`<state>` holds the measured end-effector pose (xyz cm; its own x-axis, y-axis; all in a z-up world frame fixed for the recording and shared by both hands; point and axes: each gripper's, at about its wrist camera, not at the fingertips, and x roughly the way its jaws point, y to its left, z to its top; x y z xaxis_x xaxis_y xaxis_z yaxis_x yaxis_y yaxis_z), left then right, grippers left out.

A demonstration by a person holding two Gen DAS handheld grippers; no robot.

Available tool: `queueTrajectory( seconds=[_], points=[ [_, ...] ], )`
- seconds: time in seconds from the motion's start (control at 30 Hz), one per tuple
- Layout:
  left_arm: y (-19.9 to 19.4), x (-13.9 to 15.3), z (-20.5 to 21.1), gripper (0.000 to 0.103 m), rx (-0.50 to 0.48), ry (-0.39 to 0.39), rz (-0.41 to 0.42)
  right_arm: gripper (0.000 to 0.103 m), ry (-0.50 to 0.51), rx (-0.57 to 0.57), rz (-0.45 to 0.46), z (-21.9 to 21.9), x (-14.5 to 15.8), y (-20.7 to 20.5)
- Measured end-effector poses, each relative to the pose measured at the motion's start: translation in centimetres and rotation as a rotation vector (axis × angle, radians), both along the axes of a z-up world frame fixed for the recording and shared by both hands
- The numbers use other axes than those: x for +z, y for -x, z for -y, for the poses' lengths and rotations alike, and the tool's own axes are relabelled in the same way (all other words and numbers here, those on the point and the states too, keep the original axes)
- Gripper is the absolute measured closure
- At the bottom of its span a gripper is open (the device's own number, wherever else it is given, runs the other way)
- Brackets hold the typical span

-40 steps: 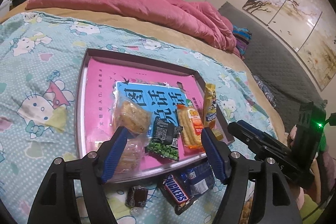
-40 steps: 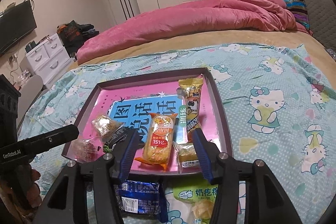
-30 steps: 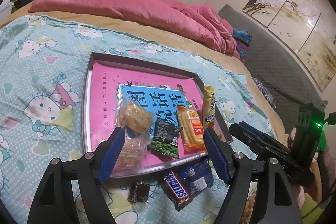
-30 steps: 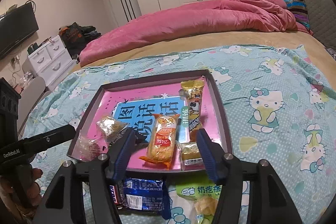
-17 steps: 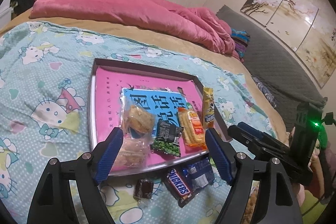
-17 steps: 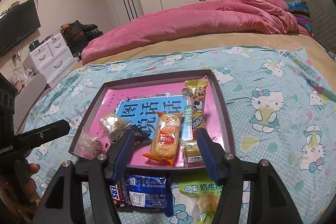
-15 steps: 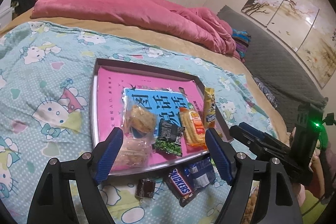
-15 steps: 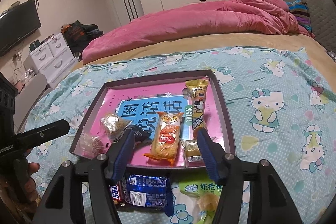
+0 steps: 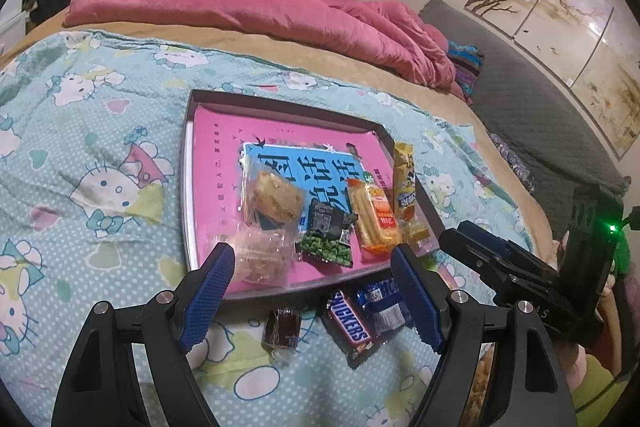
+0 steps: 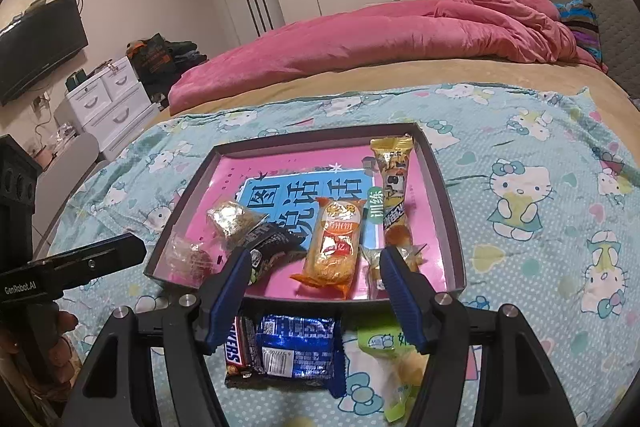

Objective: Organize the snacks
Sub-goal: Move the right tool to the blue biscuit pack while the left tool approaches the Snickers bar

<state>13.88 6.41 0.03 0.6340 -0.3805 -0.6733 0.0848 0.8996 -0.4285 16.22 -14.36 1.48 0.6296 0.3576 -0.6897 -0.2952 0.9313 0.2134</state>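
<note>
A dark tray [image 9: 188, 163] with a pink and blue lining lies on the bed and holds several snacks: a cake in clear wrap [image 9: 276, 201], a green pea pack [image 9: 326, 241], an orange pack [image 9: 376, 223] and a yellow bar [image 9: 404, 179]. In front of it lie a Snickers bar [image 9: 350, 323], a blue pack [image 10: 298, 347], a small brown candy [image 9: 282, 327] and a green-white pack [image 10: 394, 359]. My left gripper [image 9: 310, 267] is open and empty, above the tray's near edge. My right gripper [image 10: 314, 267] is open and empty, above the loose packs.
The tray [image 10: 448, 211] rests on a Hello Kitty blanket [image 9: 80, 131]. A pink duvet [image 10: 380, 39] is bunched at the far side. White drawers [image 10: 108, 99] and a TV [image 10: 36, 47] stand to the left; the grey headboard [image 9: 540, 99] is at the right.
Both grippers have drawn back and up from the tray, so more of the blanket and the loose packs shows. Both stayed open and empty.
</note>
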Motion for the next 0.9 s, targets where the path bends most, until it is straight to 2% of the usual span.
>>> queueTrajectory(
  seconds=[0.47,0.9],
  points=[
    [1.1,-0.8,-0.6,0.022,0.026,-0.056,-0.046,0.035,0.023,0.025,-0.04,-0.8,-1.5,1.1],
    [1.9,-2.2,0.6,0.022,-0.009,-0.126,-0.096,0.035,0.052,0.05,-0.092,-1.4,-3.3,1.7]
  ],
)
